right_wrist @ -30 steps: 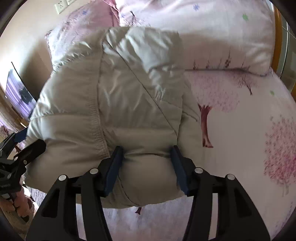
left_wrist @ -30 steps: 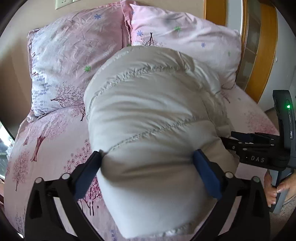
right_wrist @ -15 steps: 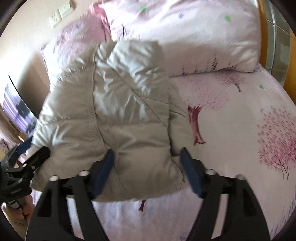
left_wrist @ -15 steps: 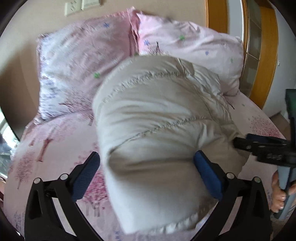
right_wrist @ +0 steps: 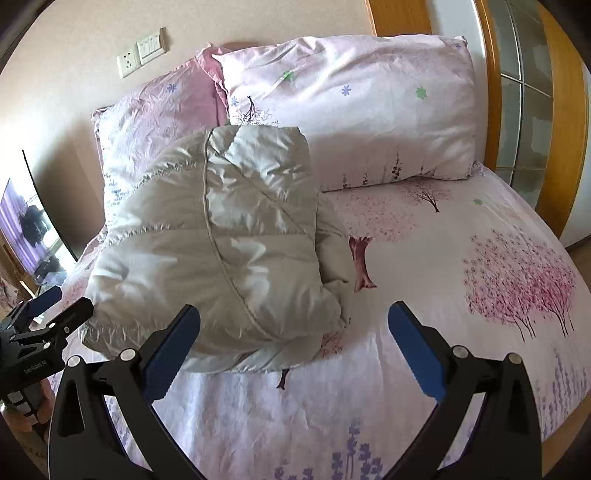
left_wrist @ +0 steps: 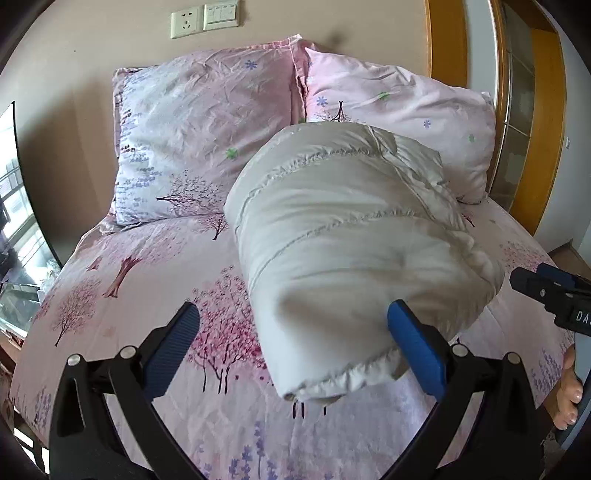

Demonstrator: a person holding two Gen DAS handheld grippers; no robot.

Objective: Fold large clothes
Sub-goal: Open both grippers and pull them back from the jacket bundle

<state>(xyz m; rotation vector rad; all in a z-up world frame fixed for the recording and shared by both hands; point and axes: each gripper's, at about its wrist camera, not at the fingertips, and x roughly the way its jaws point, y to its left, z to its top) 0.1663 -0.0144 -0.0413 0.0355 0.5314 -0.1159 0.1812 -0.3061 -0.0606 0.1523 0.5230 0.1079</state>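
A pale grey puffy quilted jacket [left_wrist: 351,251] lies folded into a thick bundle on the pink floral bed [left_wrist: 147,280]. It also shows in the right wrist view [right_wrist: 229,251]. My left gripper [left_wrist: 295,343] is open and empty, a little back from the bundle's near end. My right gripper [right_wrist: 295,343] is open and empty, with the bundle ahead to its left. The right gripper's tip [left_wrist: 546,291] shows at the right edge of the left wrist view. The left gripper's tip [right_wrist: 40,325] shows at the left edge of the right wrist view.
Two pink floral pillows [left_wrist: 207,147] [left_wrist: 399,122] lean on the wall behind the jacket. A wooden door frame [left_wrist: 546,110] stands right of the bed. A dark screen [right_wrist: 33,221] stands left of the bed. Wall sockets [left_wrist: 203,18] sit above the pillows.
Both grippers have opened and let go of the jacket, then drawn back from it. The folded bundle now rests on the bed on its own.
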